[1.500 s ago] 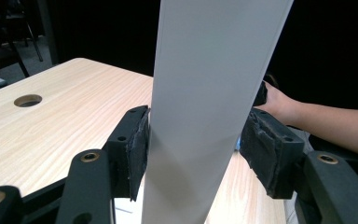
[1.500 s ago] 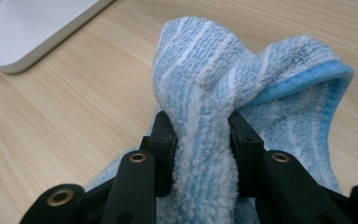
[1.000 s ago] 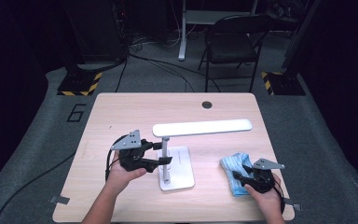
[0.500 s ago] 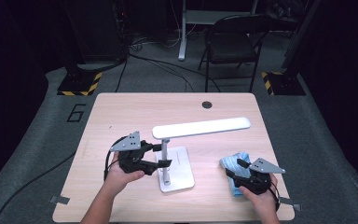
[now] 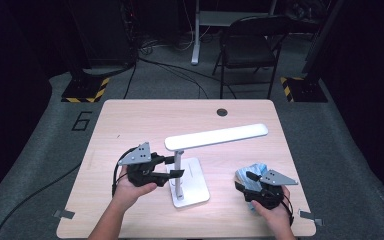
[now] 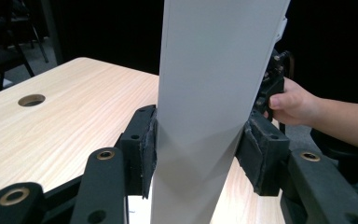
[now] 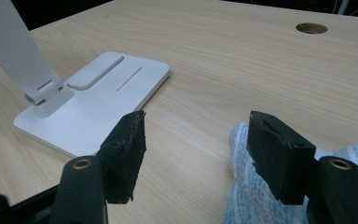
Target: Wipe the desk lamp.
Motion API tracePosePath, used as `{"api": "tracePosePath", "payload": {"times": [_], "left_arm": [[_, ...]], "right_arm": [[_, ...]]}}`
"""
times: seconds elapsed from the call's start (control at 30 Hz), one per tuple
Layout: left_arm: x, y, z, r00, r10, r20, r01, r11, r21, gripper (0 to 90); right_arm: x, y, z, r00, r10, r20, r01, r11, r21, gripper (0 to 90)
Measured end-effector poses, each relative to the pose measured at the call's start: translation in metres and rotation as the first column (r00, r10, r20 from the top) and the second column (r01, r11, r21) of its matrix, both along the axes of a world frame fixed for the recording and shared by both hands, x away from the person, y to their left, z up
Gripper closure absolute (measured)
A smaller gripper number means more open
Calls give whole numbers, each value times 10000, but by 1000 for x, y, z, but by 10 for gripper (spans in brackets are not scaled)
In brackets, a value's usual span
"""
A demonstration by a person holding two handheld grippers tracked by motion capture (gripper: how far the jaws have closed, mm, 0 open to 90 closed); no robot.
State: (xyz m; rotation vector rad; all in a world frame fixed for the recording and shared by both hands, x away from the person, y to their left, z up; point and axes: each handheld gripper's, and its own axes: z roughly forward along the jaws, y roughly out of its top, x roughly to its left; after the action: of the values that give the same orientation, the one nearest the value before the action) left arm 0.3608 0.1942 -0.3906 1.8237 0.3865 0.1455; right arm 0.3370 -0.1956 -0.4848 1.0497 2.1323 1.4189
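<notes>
A white desk lamp stands near the table's front middle, with a flat base (image 5: 195,186), an upright post (image 5: 178,162) and a long head bar (image 5: 217,136). My left gripper (image 5: 174,166) comes in from the left and is shut on that post; in the left gripper view both pads press the post (image 6: 205,93) at my left gripper (image 6: 198,149). A blue and white cloth (image 5: 252,171) lies at the front right. My right gripper (image 5: 245,181) rests over it, open. In the right gripper view the cloth (image 7: 251,200) lies under the right jaw of my right gripper (image 7: 198,140), and nothing is between the jaws.
A round cable hole (image 5: 222,112) sits near the table's far edge. A folding chair (image 5: 247,50) and stands with striped bases are on the floor behind the table. The lamp base (image 7: 98,93) lies just left of my right gripper.
My right gripper has shifted a little to the left and toward the front edge over the cloth. The left gripper stays clamped on the lamp post.
</notes>
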Motion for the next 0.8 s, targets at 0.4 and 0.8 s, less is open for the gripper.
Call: {"api": "tracePosePath", "payload": {"times": [0.4,0.8], "left_arm": [[1,-29,-1,9997,220,-50,-221,9997,-134,506],[5,-36,2,9998,70,-179,-69,10000,25,502]], "right_arm": [[-2,23,2,9971,756,110,-756,9971,-62,470],[-12,60,2,9873,1573,233,-1578,9873,203,504]]}}
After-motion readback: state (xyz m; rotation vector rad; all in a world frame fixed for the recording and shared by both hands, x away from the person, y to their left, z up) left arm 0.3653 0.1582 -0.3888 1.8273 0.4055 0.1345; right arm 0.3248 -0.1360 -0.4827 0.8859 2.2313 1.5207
